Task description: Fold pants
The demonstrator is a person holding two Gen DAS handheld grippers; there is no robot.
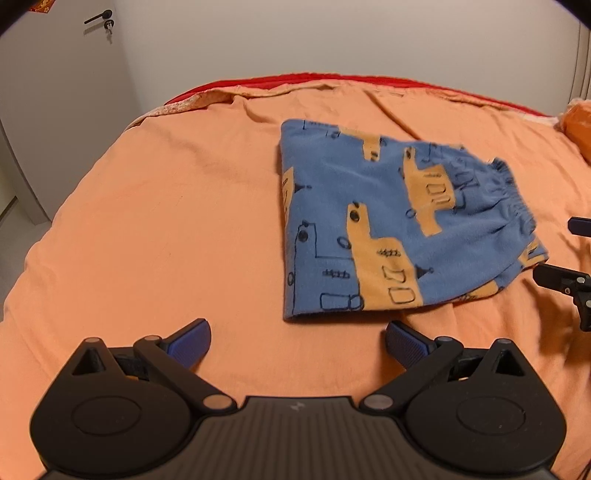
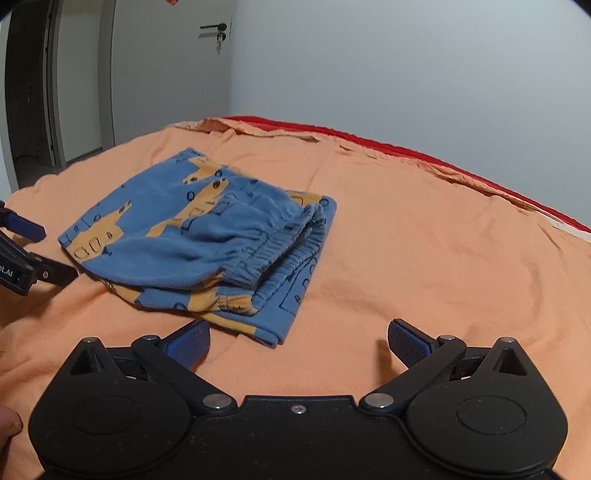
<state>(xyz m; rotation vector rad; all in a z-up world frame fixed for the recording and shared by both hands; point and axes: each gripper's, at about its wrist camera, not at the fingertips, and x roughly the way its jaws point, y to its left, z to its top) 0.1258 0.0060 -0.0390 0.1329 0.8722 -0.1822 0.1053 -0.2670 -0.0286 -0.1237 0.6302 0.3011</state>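
Observation:
Blue pants [image 1: 373, 229] with orange vehicle prints lie folded into a compact stack on the orange bedsheet [image 1: 155, 206]. They also show in the right wrist view [image 2: 207, 240], with the gathered waistband on top facing the camera. My left gripper [image 1: 297, 341] is open and empty, just in front of the stack's near edge. My right gripper [image 2: 298, 341] is open and empty, just short of the stack's near corner. The right gripper's fingers [image 1: 554, 278] show at the right edge of the left wrist view; the left gripper's fingers [image 2: 55, 273] show at the left edge of the right wrist view.
The bed's far edge shows a red cover [image 1: 332, 79] against a pale wall. A white door with a handle [image 2: 214, 27] stands at the back left. An orange pillow [image 1: 580, 125] lies at the far right. Floor shows past the bed's left edge.

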